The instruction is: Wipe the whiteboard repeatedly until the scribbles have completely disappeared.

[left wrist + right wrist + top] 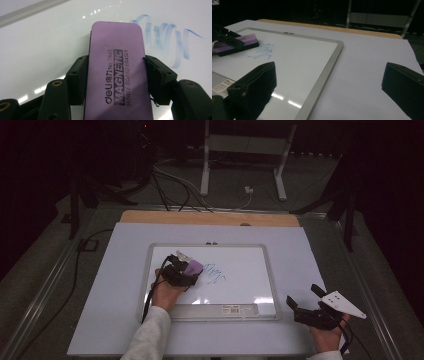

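The left gripper (116, 72) pinches a purple whiteboard eraser (117, 70) across its narrow sides, one black jaw against each long edge, so the printed back faces up and the wiping face lies flat on the whiteboard (240, 255). That sideways clamp seems chosen to keep the block level on the glossy surface while the hand pushes it. The eraser sits on the left part of the board, just beside a patch of blue scribble (215, 275) — the marks lie ahead of its leading end, which suggests the wipe is aimed straight at them and has not yet covered them. In the right gripper view the eraser (237, 43) rests low on the board with the scribble (263, 51) next to it. The right gripper (305, 302) waits off the board's lower right corner over the pale table mat (300, 245), jaws spread with nothing between them — likely parked clear of the wiping path.
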A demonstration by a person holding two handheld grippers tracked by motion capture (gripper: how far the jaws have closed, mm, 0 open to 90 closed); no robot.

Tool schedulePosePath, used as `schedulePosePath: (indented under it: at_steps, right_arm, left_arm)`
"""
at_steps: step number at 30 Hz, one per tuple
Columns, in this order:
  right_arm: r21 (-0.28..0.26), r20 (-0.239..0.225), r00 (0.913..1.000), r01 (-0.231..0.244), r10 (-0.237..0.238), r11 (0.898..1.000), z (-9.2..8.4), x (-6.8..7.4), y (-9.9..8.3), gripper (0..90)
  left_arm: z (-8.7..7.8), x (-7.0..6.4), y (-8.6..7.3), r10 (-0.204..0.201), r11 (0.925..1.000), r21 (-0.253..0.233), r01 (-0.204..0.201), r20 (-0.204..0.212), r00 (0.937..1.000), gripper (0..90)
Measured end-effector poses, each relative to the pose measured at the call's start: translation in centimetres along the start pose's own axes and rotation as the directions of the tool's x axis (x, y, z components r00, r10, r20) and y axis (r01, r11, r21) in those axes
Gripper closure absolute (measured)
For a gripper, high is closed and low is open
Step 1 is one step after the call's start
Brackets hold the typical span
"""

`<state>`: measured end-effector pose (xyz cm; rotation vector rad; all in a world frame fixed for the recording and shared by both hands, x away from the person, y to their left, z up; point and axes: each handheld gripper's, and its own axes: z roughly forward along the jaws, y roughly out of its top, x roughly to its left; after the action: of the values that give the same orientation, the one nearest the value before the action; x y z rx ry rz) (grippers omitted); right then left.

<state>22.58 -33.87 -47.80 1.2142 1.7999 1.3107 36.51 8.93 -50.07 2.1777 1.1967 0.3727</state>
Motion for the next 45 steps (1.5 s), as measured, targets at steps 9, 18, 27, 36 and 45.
schedulePosePath:
  at_steps: [9,18,27,36,45]
  right_arm:
    - [0.001,-0.001,1.0000,0.002,-0.002,1.000,0.1,0.0,0.0,0.1]
    - [0.004,-0.003,1.0000,0.005,-0.005,1.000,0.1,0.1,0.0,0.1]
    - [0.001,-0.001,1.0000,0.000,0.000,1.000,0.0,0.0,0.0,0.1]
    - [0.001,0.002,1.0000,0.001,-0.001,1.000,0.0,0.0,0.0,0.1]
    - [0.004,0.000,1.0000,0.002,-0.002,1.000,0.1,0.0,0.0,0.1]
  left_arm:
    - [0.0,0.1,0.0,-0.016,0.9999,0.000,0.016,-0.006,0.9999,41.8]
    - [0.3,-4.4,0.0,0.075,0.9972,-0.002,-0.075,0.098,0.9923,41.7]
    - [0.7,-5.0,0.4,0.094,0.9956,-0.009,-0.093,0.115,0.9890,41.8]
    - [0.7,-2.1,0.6,0.011,0.9999,-0.003,-0.011,0.033,0.9994,41.8]
    - [0.6,1.1,0.6,-0.100,0.9950,-0.012,0.099,-0.048,0.9938,41.8]
